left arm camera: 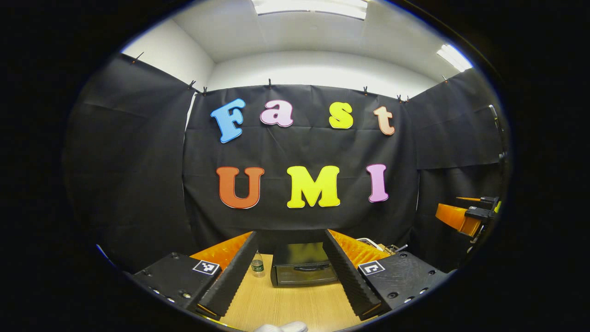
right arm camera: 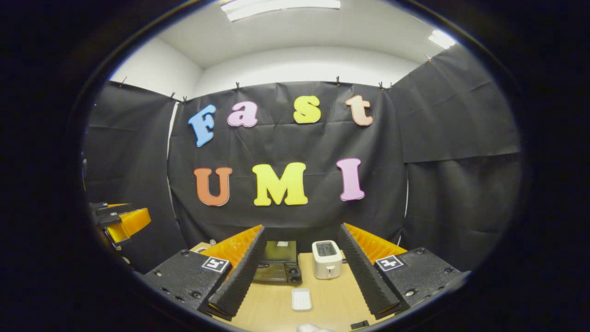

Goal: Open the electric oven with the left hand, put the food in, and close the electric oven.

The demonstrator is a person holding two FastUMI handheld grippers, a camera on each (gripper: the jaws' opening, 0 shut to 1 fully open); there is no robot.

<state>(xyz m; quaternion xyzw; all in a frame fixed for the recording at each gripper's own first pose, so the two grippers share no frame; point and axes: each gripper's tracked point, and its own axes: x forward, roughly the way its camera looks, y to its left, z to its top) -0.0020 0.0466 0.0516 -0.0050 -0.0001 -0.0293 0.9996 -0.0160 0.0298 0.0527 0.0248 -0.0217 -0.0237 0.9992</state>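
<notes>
Evidently the far electric oven (left arm camera: 304, 265) is stiff-hinged; the gaping left gripper (left arm camera: 288, 272) should take its door handle (left arm camera: 305, 267); right gripper (right arm camera: 302, 272) gapes too.

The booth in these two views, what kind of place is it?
Probably a recording booth set up as a small kitchen scene, not a real home. Black cloth wall hangs on clips under office ceiling lights, and a wooden table carries an electric oven and a white toaster.
</notes>
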